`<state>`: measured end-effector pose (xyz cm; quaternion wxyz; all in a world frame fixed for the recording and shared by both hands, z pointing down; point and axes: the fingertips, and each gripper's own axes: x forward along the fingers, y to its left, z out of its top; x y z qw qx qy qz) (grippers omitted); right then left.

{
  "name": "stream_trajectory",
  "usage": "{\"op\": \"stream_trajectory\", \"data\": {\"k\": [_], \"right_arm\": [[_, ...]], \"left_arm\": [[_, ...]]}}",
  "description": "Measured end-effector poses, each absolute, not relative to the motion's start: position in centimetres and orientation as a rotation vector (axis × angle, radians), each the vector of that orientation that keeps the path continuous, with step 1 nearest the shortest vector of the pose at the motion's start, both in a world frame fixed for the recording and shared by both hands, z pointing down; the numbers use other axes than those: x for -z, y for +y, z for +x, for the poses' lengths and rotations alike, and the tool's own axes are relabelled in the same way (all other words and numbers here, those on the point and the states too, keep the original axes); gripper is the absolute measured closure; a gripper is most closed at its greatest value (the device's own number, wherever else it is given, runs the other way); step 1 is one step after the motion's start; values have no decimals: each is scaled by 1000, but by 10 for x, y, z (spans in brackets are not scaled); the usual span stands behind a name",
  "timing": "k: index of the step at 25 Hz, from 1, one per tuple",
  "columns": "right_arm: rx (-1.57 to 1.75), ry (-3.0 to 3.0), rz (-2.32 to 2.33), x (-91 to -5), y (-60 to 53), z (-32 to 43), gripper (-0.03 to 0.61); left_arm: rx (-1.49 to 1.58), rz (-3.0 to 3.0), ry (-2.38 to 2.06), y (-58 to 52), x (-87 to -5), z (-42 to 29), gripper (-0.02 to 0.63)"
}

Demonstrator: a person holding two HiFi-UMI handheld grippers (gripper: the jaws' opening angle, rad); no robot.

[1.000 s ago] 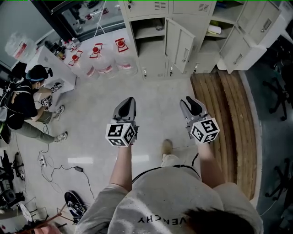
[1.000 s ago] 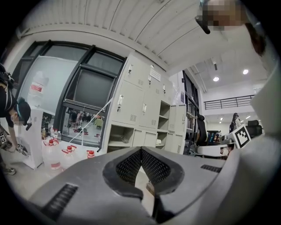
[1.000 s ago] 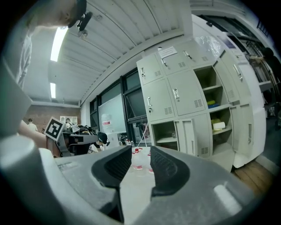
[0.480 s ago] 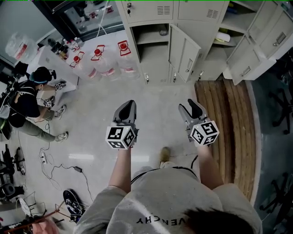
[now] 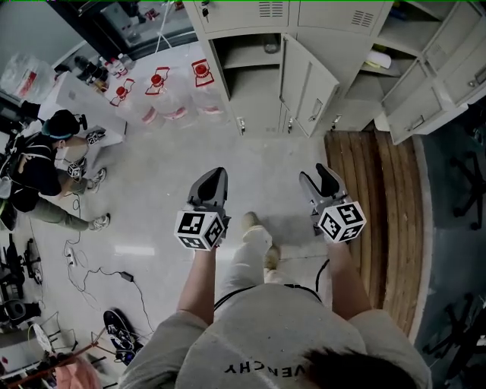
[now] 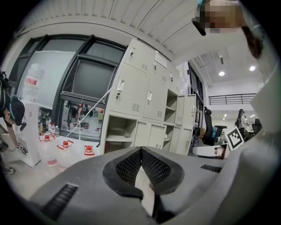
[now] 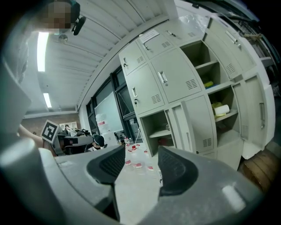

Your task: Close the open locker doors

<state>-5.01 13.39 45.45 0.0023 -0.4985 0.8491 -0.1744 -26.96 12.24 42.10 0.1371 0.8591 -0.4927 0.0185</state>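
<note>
Pale grey lockers [image 5: 334, 17], several doors [image 5: 307, 85] ajar, shelves [image 5: 247, 58] exposed

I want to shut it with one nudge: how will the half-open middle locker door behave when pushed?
The locker door looks like thin sheet metal: probably stiff and light, swinging easily on its hinge. Pushed hard, it may bang or rebound. Its smooth face could be slippery under a glancing push.

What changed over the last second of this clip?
The person stepped toward the lockers, one leg swinging forward. The right gripper has just been opening its jaws, nothing between them. The left gripper stays shut and empty; the locker doors stay open, untouched.
</note>
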Motion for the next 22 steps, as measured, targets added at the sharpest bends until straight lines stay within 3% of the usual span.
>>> {"op": "stream_trajectory", "data": {"k": [22], "right_arm": [[584, 2481, -1797, -504, -7, 20, 356]], "left_arm": [[-55, 2543, -1240, 0, -484, -201, 615]]}}
